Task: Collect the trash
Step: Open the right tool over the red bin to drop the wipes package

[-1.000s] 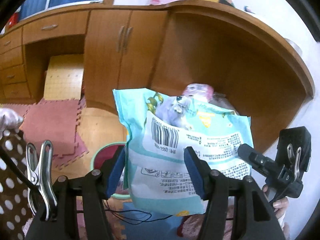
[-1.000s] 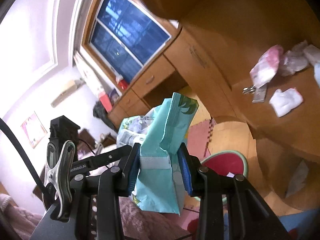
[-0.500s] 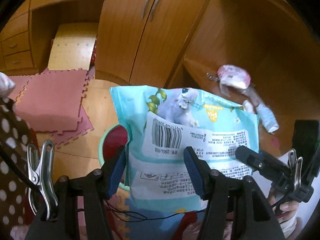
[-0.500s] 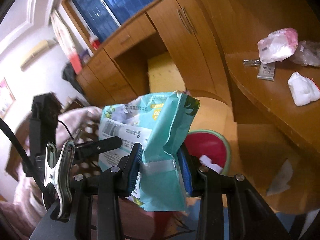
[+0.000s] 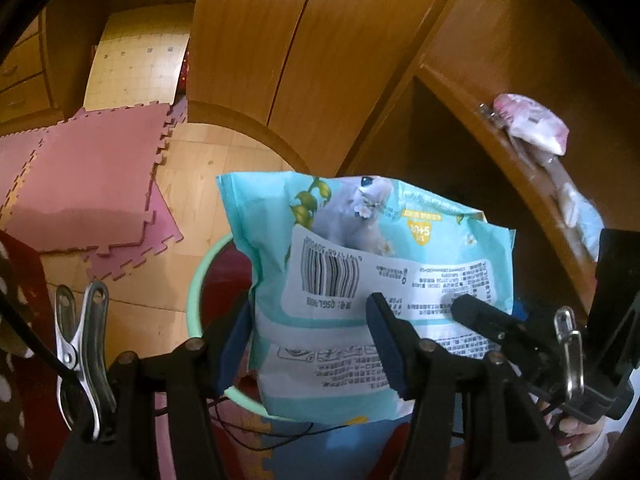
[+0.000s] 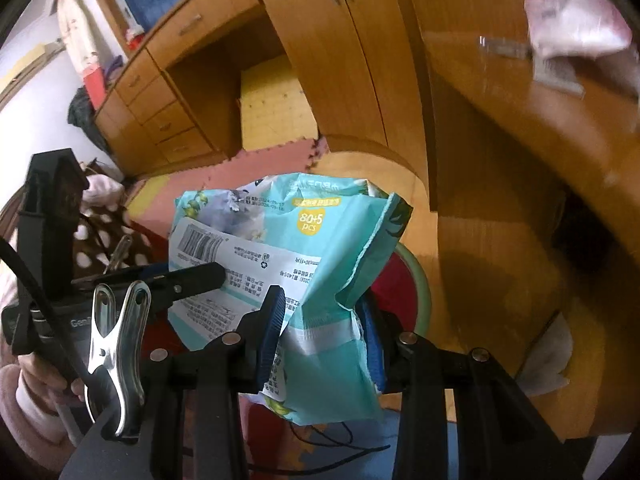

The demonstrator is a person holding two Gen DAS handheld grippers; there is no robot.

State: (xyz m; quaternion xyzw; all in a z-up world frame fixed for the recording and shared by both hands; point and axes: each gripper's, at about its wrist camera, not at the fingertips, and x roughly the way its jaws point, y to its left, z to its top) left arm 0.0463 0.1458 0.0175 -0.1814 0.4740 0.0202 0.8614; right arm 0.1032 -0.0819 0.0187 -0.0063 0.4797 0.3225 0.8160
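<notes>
A light blue wipes packet (image 5: 380,280) with a barcode label hangs in the air between both grippers. My left gripper (image 5: 312,344) is shut on one side of it. My right gripper (image 6: 324,336) is shut on the other side, pinching the crumpled packet (image 6: 320,264). Below and behind the packet stands a round bin (image 5: 200,280) with a green rim and red inside, also in the right wrist view (image 6: 420,292). More trash lies on the wooden desk: a pink-and-white wrapper (image 5: 532,124), also in the right wrist view (image 6: 576,28).
The curved wooden desk (image 6: 540,128) is on the right, with cabinets and drawers (image 6: 168,92) behind. Pink foam mats (image 5: 84,184) cover part of the floor. A white scrap (image 6: 548,360) lies under the desk. A thin black cable (image 5: 260,436) trails below the packet.
Both grippers have carried the packet downward and tilted toward the floor. The bin now sits closer beneath the packet, and the desk top has slid up and right in both views.
</notes>
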